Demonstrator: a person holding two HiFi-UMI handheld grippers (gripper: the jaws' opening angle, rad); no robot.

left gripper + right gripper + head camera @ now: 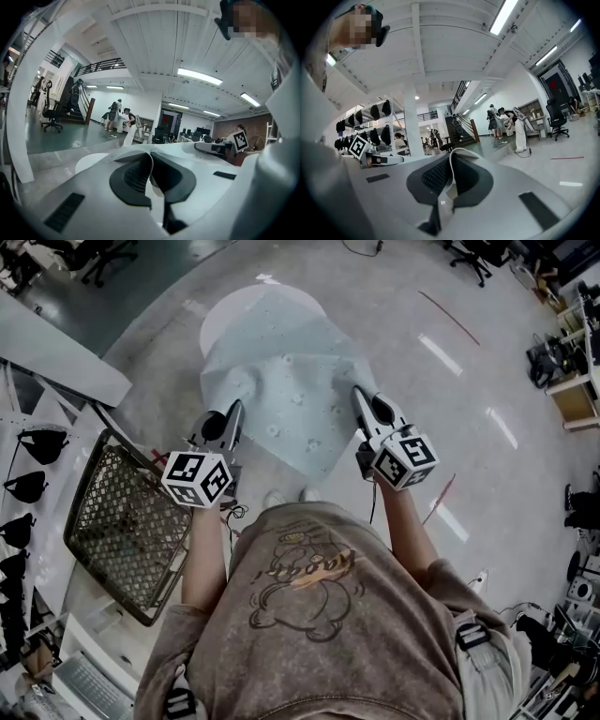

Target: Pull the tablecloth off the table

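Close in front of the person's chest, the left gripper and the right gripper are each pinching a near corner of the tablecloth. In both gripper views the jaws are pressing fully together, with only a thin fold of pale fabric between the pads. Between the two grips the near hem is sagging in a loose curve and puckering at each pinch. Judging by that, the cloth is behaving as something light, soft and limp, with no stiffness of its own. Because it is so thin, it is probably relying on a firm squeeze to keep from slipping out. The corners, held wide apart, are looking like the right places to hold it. Farther out, the cloth is draping over the round white table, whose bare top is showing at the far left edge.
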